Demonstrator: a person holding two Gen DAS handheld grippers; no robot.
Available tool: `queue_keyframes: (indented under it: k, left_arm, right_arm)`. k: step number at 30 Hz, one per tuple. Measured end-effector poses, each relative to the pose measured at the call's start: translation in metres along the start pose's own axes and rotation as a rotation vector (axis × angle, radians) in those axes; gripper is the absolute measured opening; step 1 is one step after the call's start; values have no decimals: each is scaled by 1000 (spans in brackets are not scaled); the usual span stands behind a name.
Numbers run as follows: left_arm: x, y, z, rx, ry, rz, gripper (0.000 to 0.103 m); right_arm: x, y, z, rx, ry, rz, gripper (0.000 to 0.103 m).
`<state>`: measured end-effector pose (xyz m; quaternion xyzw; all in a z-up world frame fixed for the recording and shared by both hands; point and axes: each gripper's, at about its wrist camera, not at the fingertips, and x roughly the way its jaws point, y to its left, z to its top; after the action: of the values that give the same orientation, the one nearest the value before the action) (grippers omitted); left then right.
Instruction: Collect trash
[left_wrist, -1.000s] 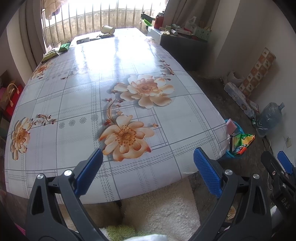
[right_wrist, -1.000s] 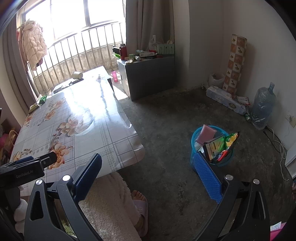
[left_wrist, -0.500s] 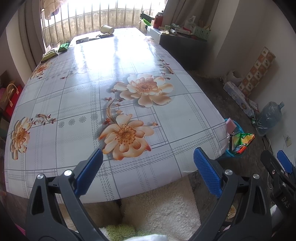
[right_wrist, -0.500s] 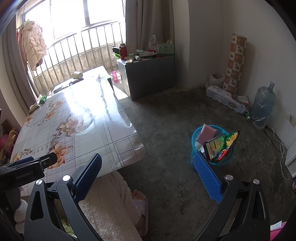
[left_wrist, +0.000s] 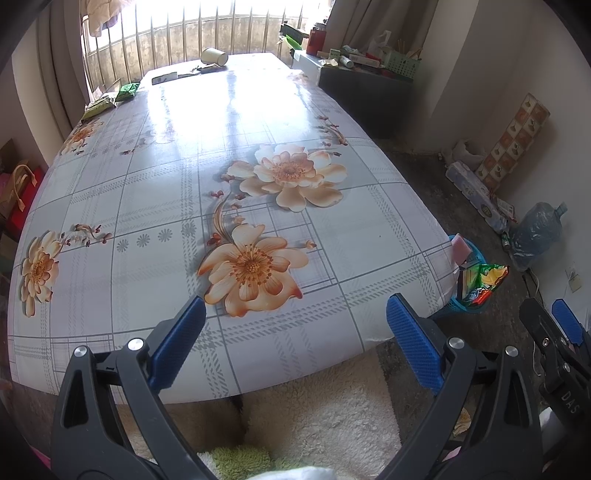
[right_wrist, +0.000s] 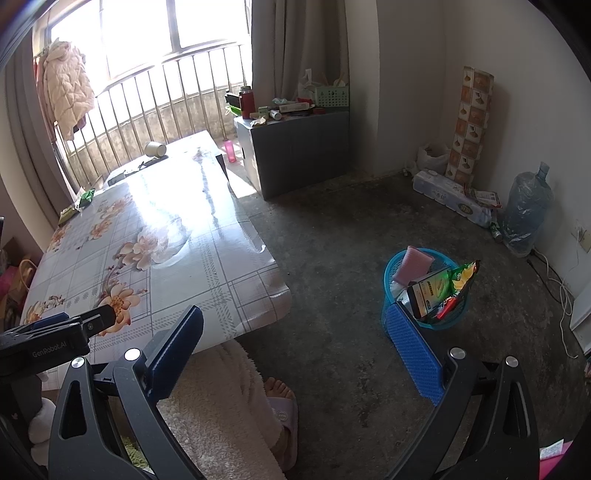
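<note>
A: Left wrist view, item by item?

B: Left gripper (left_wrist: 295, 332): pads spread wide, nothing between them, held over the near edge of the tabletop (left_wrist: 155, 192). Compared with a second ago: no shift worth listing; the flowered cloth sits in the same place in view.

A: Trash on that tabletop?

B: All at the far end, well apart from the gripper. Paper cup (left_wrist: 213, 56) lying on its side; green wrappers (left_wrist: 110, 98) at the far left corner; a flat dark packet (left_wrist: 166, 78) near the cup. None touched.

A: And the basket?

B: Blue basket (left_wrist: 466, 306) on the floor past the table's right corner, partly hidden by it. A snack bag (left_wrist: 487, 275) and a pink sponge-like piece (left_wrist: 461, 249) stick out of it.

A: Right wrist view?

B: Right gripper (right_wrist: 295, 339): also apart, empty, hanging over bare floor (right_wrist: 351, 240) between table and basket. Unchanged over the last second. The basket (right_wrist: 391, 269) stands just beyond its right pad, already holding a box (right_wrist: 430, 291), the snack bag (right_wrist: 460, 280) and the pink piece (right_wrist: 412, 260). Cup (right_wrist: 155, 148) and green wrappers (right_wrist: 79, 203) are far off.

A: Meaning for the task?

B: A pause, I judge. Some trash is binned; the far-end pieces remain, and either gripper needs a long reach forward.
</note>
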<state>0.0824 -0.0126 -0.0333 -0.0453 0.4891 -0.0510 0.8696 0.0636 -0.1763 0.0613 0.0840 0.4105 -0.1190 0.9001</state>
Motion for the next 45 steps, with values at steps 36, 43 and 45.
queue_keyframes:
  k: [36, 43, 45]
  left_arm:
    - [7, 4, -2, 13, 33, -15, 94]
    - [7, 4, -1, 16, 36, -18, 94]
    - [7, 5, -1, 16, 39, -20, 94]
  right_arm:
    - [0, 1, -1, 4, 2, 2, 97]
    - [0, 1, -1, 5, 1, 3, 97]
    - [0, 2, -1, 6, 1, 4, 97]
